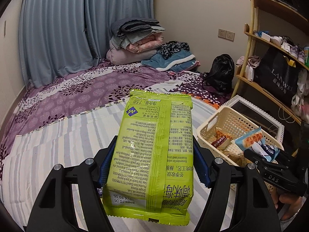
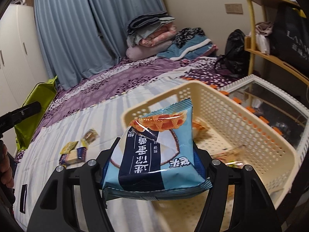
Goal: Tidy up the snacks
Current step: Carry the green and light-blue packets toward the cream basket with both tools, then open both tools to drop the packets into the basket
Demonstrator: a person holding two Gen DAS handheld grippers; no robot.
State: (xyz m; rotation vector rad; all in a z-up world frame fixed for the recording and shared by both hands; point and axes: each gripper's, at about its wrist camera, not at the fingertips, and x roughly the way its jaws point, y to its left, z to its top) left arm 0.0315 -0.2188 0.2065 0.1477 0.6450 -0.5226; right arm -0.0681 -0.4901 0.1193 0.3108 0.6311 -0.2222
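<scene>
My left gripper (image 1: 153, 166) is shut on a lime-green snack bag (image 1: 152, 150), held up above the striped bed sheet, back side facing the camera. My right gripper (image 2: 154, 158) is shut on a light-blue snack packet (image 2: 156, 154), held over the near rim of the cream perforated basket (image 2: 251, 116). In the left wrist view the basket (image 1: 227, 119) sits to the right with several snacks inside, and the right gripper (image 1: 256, 154) holds the blue packet (image 1: 255, 143) above it. In the right wrist view the green bag (image 2: 32, 112) shows at far left.
Small snack packets (image 2: 77, 150) lie on the striped sheet left of the basket. A white-framed mirror (image 2: 270, 100) lies behind the basket. Folded blankets (image 1: 135, 38) and a black bag (image 1: 220, 73) sit at the bed's far end. A wooden shelf (image 1: 270, 61) stands at right.
</scene>
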